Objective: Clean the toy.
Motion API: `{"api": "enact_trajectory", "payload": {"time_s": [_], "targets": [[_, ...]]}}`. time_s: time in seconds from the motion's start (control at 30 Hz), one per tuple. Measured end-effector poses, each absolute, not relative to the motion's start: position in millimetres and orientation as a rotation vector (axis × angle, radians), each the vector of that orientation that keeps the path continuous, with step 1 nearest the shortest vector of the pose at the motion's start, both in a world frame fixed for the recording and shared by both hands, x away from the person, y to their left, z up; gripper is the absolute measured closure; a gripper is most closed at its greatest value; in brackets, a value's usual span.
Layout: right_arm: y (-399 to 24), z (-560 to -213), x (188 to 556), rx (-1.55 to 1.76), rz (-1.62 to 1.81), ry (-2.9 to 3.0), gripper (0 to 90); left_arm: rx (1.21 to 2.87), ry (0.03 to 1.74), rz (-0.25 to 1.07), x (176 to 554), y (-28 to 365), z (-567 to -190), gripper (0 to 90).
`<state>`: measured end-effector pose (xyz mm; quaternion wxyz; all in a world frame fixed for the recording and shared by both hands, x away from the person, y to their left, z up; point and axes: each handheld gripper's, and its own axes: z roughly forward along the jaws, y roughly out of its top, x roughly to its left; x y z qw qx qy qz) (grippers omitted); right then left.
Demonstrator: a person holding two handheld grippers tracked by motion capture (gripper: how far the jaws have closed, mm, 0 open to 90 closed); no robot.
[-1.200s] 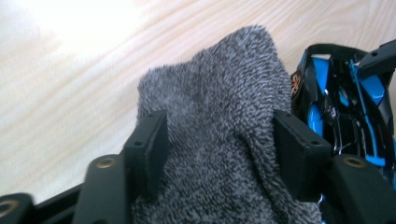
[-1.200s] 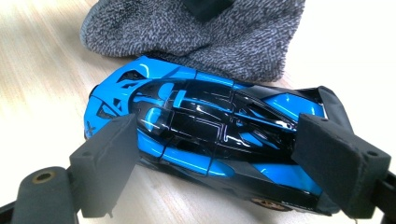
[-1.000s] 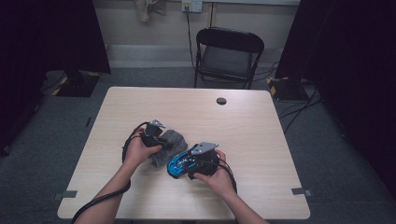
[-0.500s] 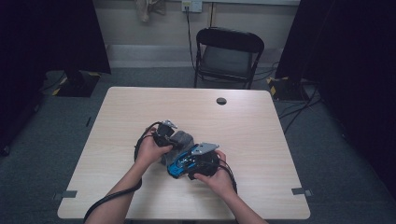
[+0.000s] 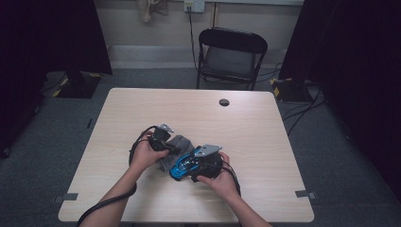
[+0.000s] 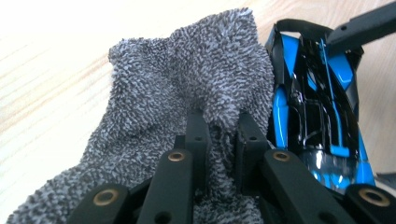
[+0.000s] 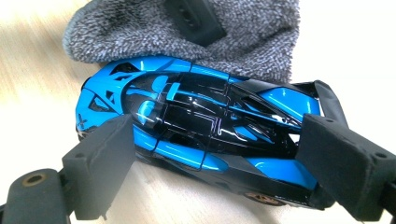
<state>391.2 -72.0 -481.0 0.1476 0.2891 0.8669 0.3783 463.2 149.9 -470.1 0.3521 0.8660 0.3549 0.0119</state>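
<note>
We pinch the cloth [image 6: 187, 93] in our left jaws, just left of the toy car [image 7: 196, 126], held lengthwise between our wide right jaws.

High view overhead, tool views close, sharing car [image 7: 196, 116]

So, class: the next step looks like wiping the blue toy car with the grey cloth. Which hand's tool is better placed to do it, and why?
The left tool: it is already shut on the grey cloth, right beside the blue toy car. The right tool straddles the car, so it probably steadies it.
</note>
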Motion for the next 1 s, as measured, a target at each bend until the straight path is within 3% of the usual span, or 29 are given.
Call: {"api": "enact_trajectory", "payload": {"time_s": [0.8, 1.0], "targets": [[-72, -482, 390, 0.785, 1.070, 2.502, 10.9, 2.277, 0.933, -0.024, 429, 192, -465, 79.7], [-71, -482, 389, 0.786, 1.070, 2.501, 10.9, 2.273, 0.953, 0.040, 440, 197, -458, 79.9]]}}
